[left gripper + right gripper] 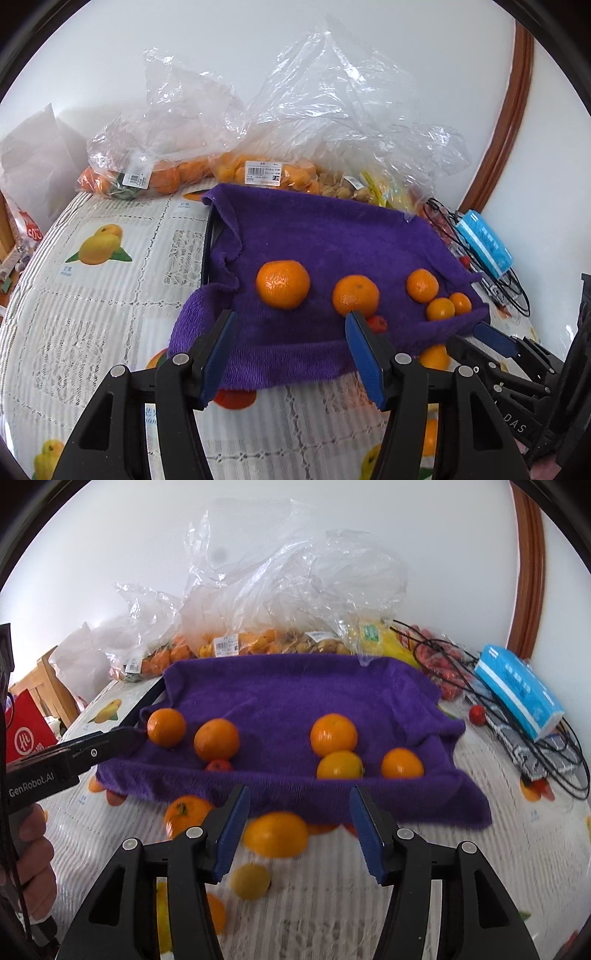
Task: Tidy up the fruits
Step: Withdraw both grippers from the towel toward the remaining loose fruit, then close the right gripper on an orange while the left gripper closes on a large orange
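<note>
Purple terry towel (295,701) pads the tray so round orange mandarins (333,734) stay put. Right gripper (299,830) part-open, empty, over a loose yellow-orange citrus (276,834) on the bench (likely next pick). Left gripper (288,343) part-open, empty.

A small red fruit (378,323) sits half hidden behind a blue finger (364,354) near the purple towel's (332,240) front edge. In the right wrist view an orange (276,833) by that edge is blurred, and the bag labels (226,645) along the tabletop's back edge are too small to read.

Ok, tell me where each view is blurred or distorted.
Left wrist view: fisheye bends the table edge; oranges on the purple towel look sharp. Right wrist view: the orange before the right gripper is smeared; the tablecloth below is streaked.
</note>
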Motion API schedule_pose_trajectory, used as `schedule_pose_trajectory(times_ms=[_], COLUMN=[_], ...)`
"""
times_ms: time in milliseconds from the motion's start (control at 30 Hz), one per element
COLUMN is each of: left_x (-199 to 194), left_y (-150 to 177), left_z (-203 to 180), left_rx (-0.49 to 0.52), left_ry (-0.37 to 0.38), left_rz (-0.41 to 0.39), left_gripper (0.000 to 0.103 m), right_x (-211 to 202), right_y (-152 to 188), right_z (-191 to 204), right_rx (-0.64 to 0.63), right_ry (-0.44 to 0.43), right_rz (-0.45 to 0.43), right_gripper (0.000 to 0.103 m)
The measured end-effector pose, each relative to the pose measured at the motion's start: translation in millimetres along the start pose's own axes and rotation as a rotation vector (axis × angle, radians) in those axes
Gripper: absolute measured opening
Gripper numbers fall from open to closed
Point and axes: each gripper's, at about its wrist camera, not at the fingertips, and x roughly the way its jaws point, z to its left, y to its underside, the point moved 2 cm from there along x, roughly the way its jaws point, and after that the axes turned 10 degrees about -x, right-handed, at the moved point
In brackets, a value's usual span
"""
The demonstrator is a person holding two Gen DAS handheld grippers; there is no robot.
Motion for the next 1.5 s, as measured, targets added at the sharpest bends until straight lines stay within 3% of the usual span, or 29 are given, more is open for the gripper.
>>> schedule_pose_trajectory(times_ms=[233,433,733,933,1500], left_x=[-3,-7,-5,-5,-8], left_y=[6,3,0,0,0], left_z=[1,5,10,8,10], left_rx=[0.022,-0.019,-0.057,-0.064,-0.073], left_ry=[-0.022,0.011,0.030,0.047,0.065], left_rz=[-0.011,-0.015,-0.008,0.012,0.000], left_gripper=[0.060,0.060,0.060,0.060,0.060], right_x=[-4,10,37,41,14], right_y=[21,17,13,11,7], right_z=[8,12,16,19,8], right_rx=[0.025,0.025,0.006,-0.013,0.011], right_ry=[-0.027,-0.082,-0.077,-0.068,-0.047], right_rz=[0.025,0.056,0.146,0.138,0.060], right_gripper=[0.056,0.056,0.056,0.049,0.048])
